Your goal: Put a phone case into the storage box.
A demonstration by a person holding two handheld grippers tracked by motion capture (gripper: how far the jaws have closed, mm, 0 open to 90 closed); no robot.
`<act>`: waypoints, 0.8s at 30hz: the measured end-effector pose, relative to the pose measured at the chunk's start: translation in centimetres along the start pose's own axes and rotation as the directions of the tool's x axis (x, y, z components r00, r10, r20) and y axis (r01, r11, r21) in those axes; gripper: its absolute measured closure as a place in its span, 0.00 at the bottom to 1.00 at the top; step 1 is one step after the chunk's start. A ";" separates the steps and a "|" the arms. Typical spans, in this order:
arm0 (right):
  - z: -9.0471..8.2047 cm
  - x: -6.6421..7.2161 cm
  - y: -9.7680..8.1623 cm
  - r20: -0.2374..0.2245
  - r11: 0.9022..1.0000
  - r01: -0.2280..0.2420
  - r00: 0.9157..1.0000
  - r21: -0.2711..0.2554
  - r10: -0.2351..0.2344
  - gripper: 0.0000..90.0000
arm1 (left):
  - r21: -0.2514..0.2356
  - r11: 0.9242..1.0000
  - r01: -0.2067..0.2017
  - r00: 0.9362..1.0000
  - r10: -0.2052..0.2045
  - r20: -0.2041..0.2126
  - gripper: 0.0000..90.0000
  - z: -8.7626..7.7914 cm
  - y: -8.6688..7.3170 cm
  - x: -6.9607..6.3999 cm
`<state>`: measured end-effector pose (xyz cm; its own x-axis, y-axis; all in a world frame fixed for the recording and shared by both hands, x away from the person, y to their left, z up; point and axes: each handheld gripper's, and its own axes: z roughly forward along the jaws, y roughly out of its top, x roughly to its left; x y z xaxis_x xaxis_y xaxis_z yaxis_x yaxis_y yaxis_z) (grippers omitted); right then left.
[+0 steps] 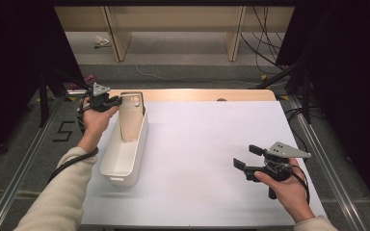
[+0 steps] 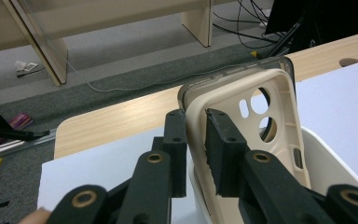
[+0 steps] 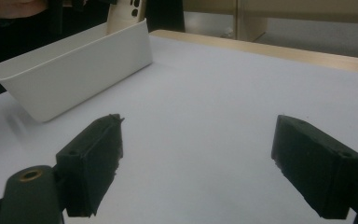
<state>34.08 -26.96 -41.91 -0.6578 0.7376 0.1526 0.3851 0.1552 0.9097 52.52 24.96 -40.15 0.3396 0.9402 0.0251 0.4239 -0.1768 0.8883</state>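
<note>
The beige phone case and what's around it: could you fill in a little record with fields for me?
held thing: beige phone case, standing upright with its lower end inside the bin
container: white bin, long and narrow, on the left part of the table
surface: white table
left claw: one jaw on each side of the case's edge, near its top
right claw: jaws wide apart, nothing between them, above the table

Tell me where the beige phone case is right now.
In the high view the phone case stands at the far end of the white bin, table's left side, its edge between the left gripper jaws.
</note>
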 end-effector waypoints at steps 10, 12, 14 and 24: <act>0.0 0.0 0.0 0.001 1.000 0.001 1.000 0.000 -0.001 0.19 | -0.001 1.000 -0.014 1.000 0.014 -0.004 0.77 -0.2 0.3 -0.3; 0.0 0.0 0.0 0.002 1.000 0.002 1.000 0.000 -0.002 0.19 | -0.006 1.000 -0.011 1.000 0.011 -0.005 0.73 -0.4 0.5 -0.4; 0.0 0.0 0.0 0.002 1.000 0.003 1.000 0.001 -0.003 0.19 | -0.011 1.000 0.001 1.000 -0.001 -0.002 0.68 -0.6 0.7 -0.5; 0.0 0.0 0.0 0.001 1.000 0.003 1.000 0.004 -0.003 0.19 | -0.030 0.998 0.053 0.998 -0.051 0.043 0.39 -2.3 1.5 -1.0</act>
<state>34.06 -26.91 -41.93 -0.6582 0.7380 0.1489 0.3853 0.1603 0.9087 50.91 24.44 -37.81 0.3531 0.9347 -0.0402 0.4162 -0.1184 0.9015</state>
